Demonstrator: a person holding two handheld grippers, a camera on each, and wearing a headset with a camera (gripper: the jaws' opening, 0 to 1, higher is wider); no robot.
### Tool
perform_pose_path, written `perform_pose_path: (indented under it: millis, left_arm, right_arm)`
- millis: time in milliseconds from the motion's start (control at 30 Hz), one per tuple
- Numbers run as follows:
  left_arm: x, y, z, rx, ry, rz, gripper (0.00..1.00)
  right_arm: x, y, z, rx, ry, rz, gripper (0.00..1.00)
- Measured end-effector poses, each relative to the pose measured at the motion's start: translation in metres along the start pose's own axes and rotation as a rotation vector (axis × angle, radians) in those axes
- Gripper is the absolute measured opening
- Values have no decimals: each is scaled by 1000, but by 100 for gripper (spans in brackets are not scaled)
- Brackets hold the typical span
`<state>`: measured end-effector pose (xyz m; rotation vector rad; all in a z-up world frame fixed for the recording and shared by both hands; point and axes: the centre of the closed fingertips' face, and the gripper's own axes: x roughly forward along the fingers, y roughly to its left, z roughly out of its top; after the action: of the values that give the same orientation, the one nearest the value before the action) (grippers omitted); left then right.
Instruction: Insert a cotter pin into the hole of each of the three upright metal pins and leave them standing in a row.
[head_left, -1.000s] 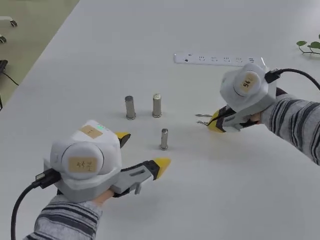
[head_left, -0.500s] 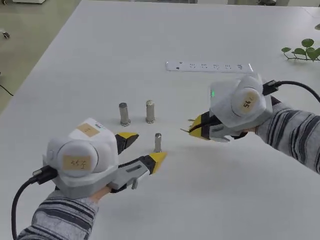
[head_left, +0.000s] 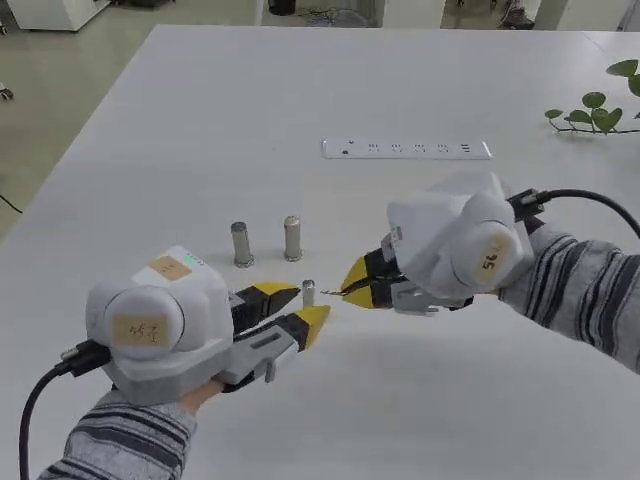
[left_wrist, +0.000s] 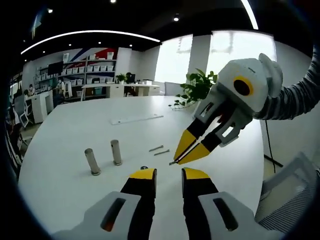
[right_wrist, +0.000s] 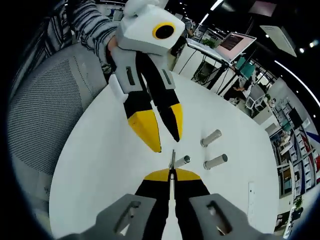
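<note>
Steel pin (right_wrist: 183, 160), a short smooth cylinder, stands upright just off the spread jaw tips of the left gripper (left_wrist: 168, 174), untouched. Right gripper (right_wrist: 171, 176) is pinched on a thin wire cotter (right_wrist: 172, 159), whose tip sits just beside the pin's top. Second pin (head_left: 241, 244) and third pin (head_left: 292, 238) stand beyond the left gripper, well apart from both grippers. The matte white table (head_left: 450, 400) has a strip (head_left: 405, 149) lying far ahead.

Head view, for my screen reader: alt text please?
The right gripper, shut on a cotter pin, holds its tip beside the nearest metal pin, with the open left gripper close by. Two more pins stand behind on the table.
</note>
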<state>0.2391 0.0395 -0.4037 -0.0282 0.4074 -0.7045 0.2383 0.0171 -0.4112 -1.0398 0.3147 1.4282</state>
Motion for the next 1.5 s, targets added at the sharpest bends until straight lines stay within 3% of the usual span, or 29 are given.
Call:
perform_pose_path:
  millis: [267,600,1500]
  left_arm:
    - [-2,-5,0,-29,3,-20,5]
    - [-5,-14,1,-55,0,-52,0]
    - [-6,-19,1,-109,-4,-85,0]
  right_arm:
    - [-4,6,16,-68,-30,2,0]
    - [-5,11,24,-113,-34,11,0]
    - [-5,17,21,-144,-19,34,0]
